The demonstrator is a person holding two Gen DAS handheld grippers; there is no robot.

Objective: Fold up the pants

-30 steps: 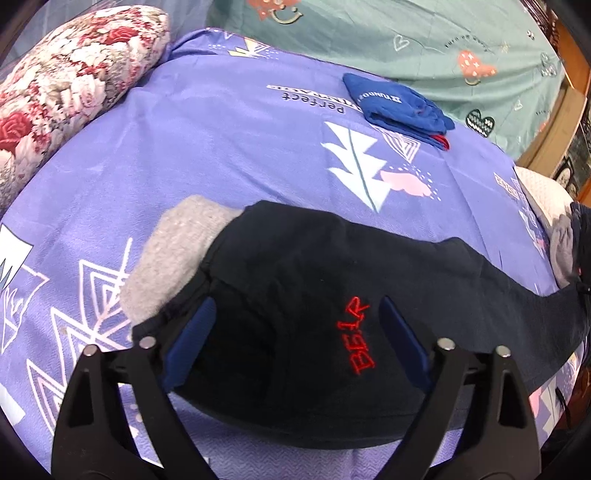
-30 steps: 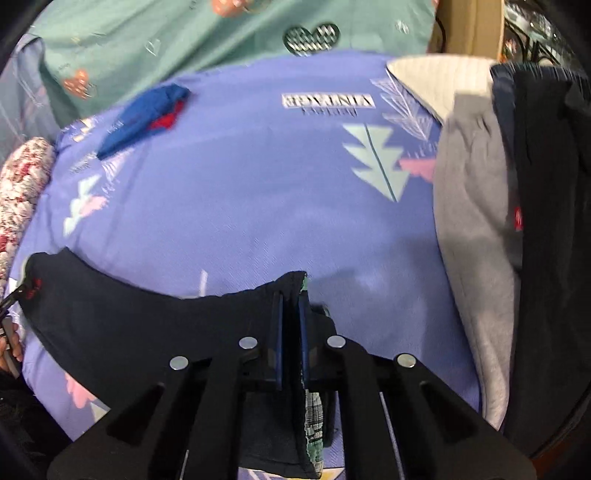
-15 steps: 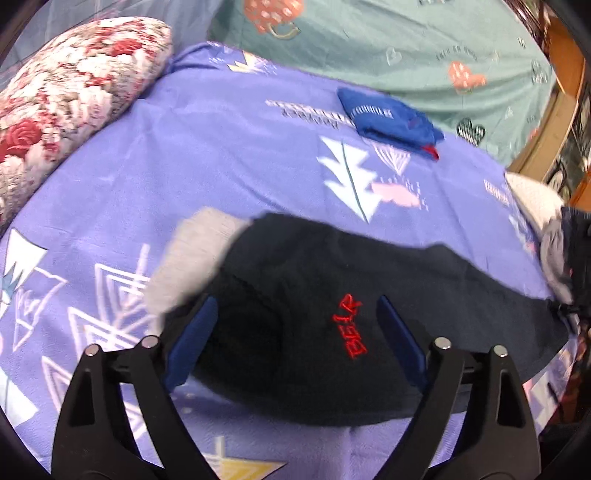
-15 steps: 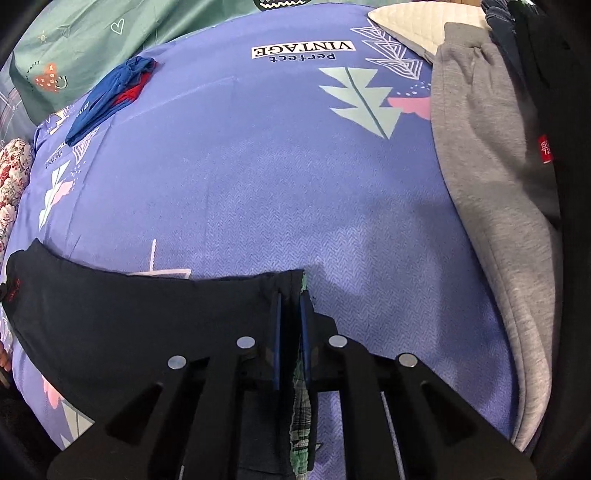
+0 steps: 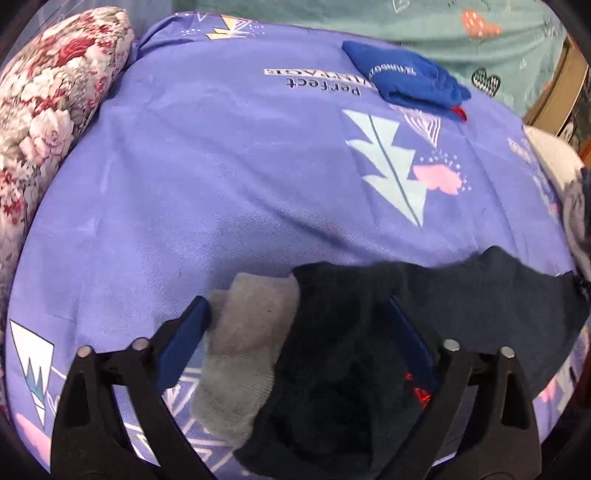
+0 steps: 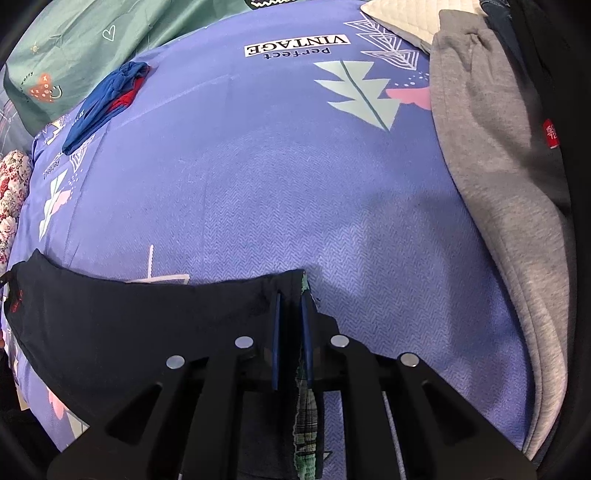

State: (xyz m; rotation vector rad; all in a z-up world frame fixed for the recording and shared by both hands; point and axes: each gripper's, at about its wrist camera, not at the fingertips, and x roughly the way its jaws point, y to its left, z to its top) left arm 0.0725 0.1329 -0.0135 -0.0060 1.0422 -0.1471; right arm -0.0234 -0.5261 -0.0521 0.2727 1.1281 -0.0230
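Dark navy pants (image 5: 461, 295) lie across the near edge of the purple bedspread (image 5: 240, 177). Their grey waistband (image 5: 243, 354) sits between the fingers of my left gripper (image 5: 295, 314), which is open around the waist end. Red embroidery shows by its right finger. My right gripper (image 6: 291, 299) is shut on the pants (image 6: 129, 325) at a leg hem with a green plaid lining, holding it just above the bedspread (image 6: 277, 177).
A folded blue garment (image 5: 406, 81) lies at the far side; it also shows in the right wrist view (image 6: 107, 103). A floral pillow (image 5: 44, 110) is at the left. Grey pants (image 6: 498, 184) and dark clothes are piled at the right. A green sheet (image 5: 406, 18) lies beyond.
My left gripper has moved forward over the waist end, so the grey waistband now lies between its fingers. The right gripper has kept its hold on the hem and dipped toward the bed.
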